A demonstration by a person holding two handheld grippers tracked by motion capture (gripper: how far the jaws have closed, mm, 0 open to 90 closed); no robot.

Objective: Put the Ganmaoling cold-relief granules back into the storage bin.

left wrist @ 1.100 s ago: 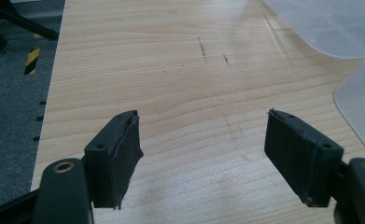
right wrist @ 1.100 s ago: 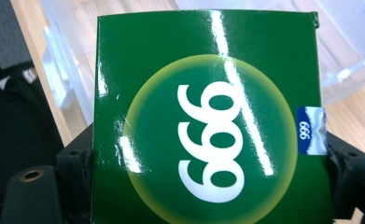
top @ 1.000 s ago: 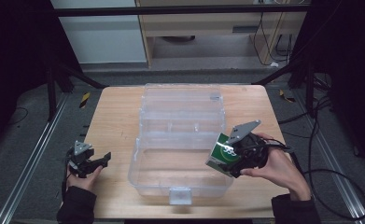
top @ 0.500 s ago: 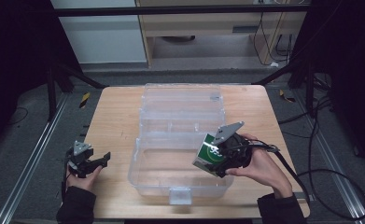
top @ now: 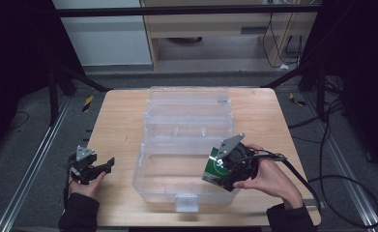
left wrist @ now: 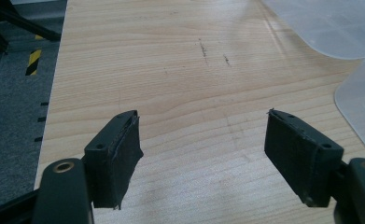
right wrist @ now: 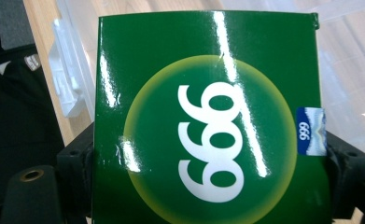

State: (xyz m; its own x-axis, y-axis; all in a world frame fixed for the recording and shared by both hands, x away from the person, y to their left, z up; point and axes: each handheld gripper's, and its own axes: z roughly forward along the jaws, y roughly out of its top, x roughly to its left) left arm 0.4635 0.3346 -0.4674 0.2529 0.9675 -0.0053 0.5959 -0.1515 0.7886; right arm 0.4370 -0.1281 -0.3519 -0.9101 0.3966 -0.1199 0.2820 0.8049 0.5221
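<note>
Green box [top: 214,166]: one, glossy, with a pale round emblem and white numerals; a small blue sticker [right wrist: 310,131] sits on one edge. It hangs over the near right part of the clear bin, tilted, its lower corner dipping toward the bin's inside.

Right gripper [top: 224,170]: clamped on the green box, one jaw pressing each side edge, as the right gripper view shows. By my reading it grips by the edges so the broad face stays free and the box can go in flat-side down.

Clear bin [top: 163,191]: one, see-through plastic, in the middle of the table; I see nothing lying in it. Its lid [top: 186,101] is thrown open and lies flat beyond it, probably to leave the mouth free. A white latch [top: 186,202] sits on the bin's near wall.

Left gripper [top: 102,167]: jaws wide apart, nothing between them; the left gripper view has bare wood past both pads. It rests to the left of the clear bin, well apart from it, likely parked out of the way.

Table [top: 116,121]: one, light wood, carrying the clear bin.

Hands: two, one on each gripper, both at the near side of the clear bin.

Step in hand (judgement): lowering the green box into the clear bin; it is not yet set down.
</note>
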